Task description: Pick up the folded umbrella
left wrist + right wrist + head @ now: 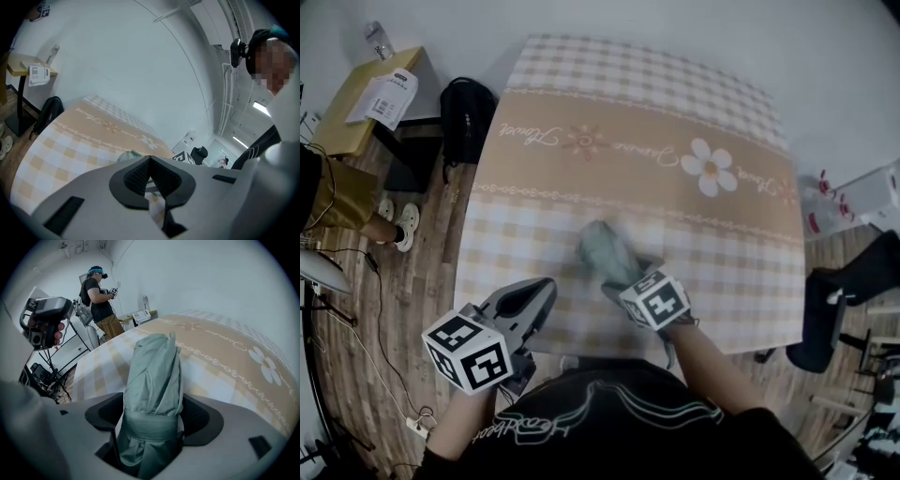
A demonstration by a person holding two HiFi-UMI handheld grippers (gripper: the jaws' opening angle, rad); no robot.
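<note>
By the near edge of the table [628,141], the folded umbrella [154,376] lies between the wide, unclenched jaws of the right gripper [153,418], so a squeeze on loose fabric alone may let it slip; the left gripper [149,160] is clenched and empty.

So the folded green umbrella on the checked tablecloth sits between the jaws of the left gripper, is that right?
Not quite. The folded green umbrella sits between the jaws of the right gripper, as the right gripper view shows. The left gripper has its jaws together, empty. The umbrella does lie on the checked tablecloth.
</note>
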